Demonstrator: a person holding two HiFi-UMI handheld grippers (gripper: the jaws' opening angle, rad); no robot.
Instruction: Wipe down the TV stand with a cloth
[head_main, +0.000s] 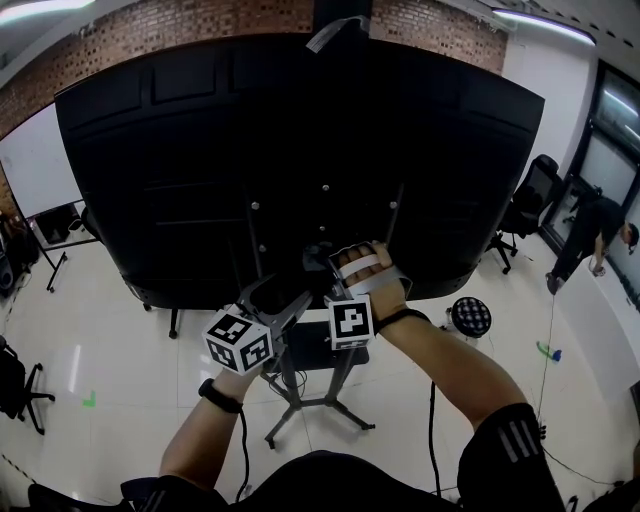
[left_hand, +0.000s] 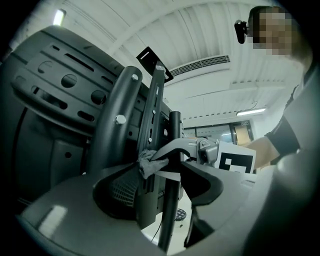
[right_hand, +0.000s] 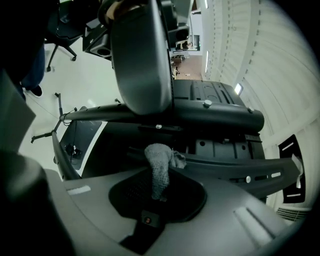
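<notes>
The black TV (head_main: 200, 150) shows its back and sits on a dark stand (head_main: 320, 405) with splayed legs. My right gripper (right_hand: 158, 189) is shut on a grey cloth (right_hand: 160, 162), which is pressed against the stand's mounting bracket (right_hand: 220, 167) behind the TV. In the left gripper view the same cloth (left_hand: 146, 165) touches the bracket upright (left_hand: 152, 130). My left gripper (left_hand: 160, 187) has the stand's black post (left_hand: 173, 150) between its jaws, which sit close on either side. In the head view the left gripper (head_main: 298, 292) and the right gripper (head_main: 326, 264) meet at the post.
A round stool (head_main: 470, 316) stands to the right of the stand. An office chair (head_main: 525, 210) and a bending person (head_main: 595, 235) are further right. A whiteboard (head_main: 35, 165) is at the left. Cables (head_main: 432, 420) trail across the pale floor.
</notes>
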